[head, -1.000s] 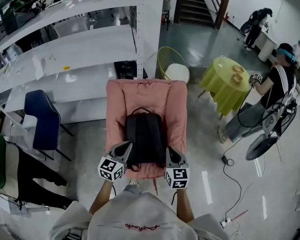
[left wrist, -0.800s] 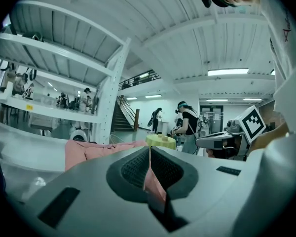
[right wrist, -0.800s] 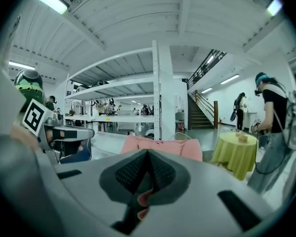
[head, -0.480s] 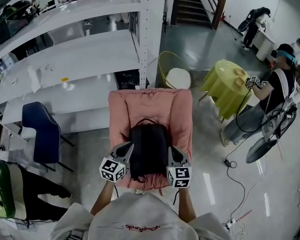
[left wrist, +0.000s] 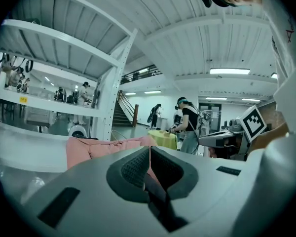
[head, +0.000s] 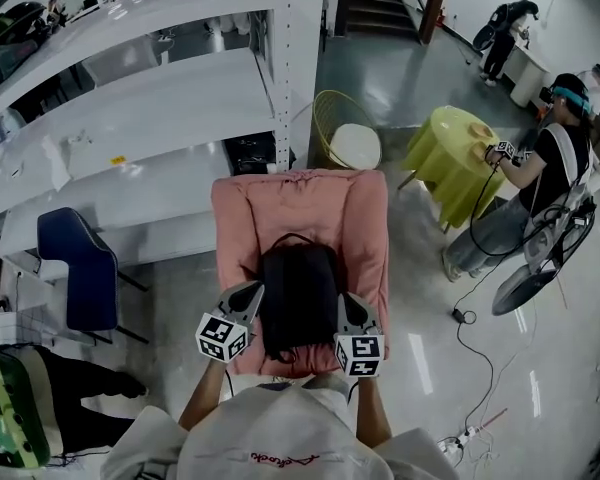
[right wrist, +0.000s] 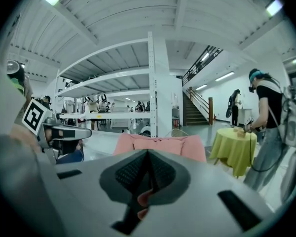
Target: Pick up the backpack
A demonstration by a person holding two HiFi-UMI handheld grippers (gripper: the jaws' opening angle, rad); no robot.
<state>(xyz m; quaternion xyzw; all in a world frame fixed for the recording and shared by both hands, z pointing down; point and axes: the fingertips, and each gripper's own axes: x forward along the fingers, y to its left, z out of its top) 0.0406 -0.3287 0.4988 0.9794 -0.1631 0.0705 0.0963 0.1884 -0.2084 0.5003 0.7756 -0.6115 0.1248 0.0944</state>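
A black backpack [head: 300, 298] lies on the seat of a pink armchair [head: 300, 208], its loop handle toward the chair's back. In the head view my left gripper [head: 252, 290] hovers at the bag's left edge and my right gripper [head: 344, 302] at its right edge. Both are shut with nothing between the jaws. The left gripper view shows its closed jaws [left wrist: 149, 154] over the pink armchair [left wrist: 96, 147]; the backpack is hidden there. The right gripper view shows closed jaws [right wrist: 148, 158] before the armchair [right wrist: 160, 144], the bag hidden too.
White shelving [head: 130, 88] runs behind and left of the chair. A blue chair [head: 75, 263] stands left, a yellow wire chair [head: 345, 133] behind. A round table with a yellow-green cloth [head: 455, 163] and a person [head: 540, 188] stand right. Cables [head: 470, 368] lie on the floor.
Both grippers have moved forward along the sides of the backpack, and the view has shifted closer to the armchair. The jaws stayed shut.
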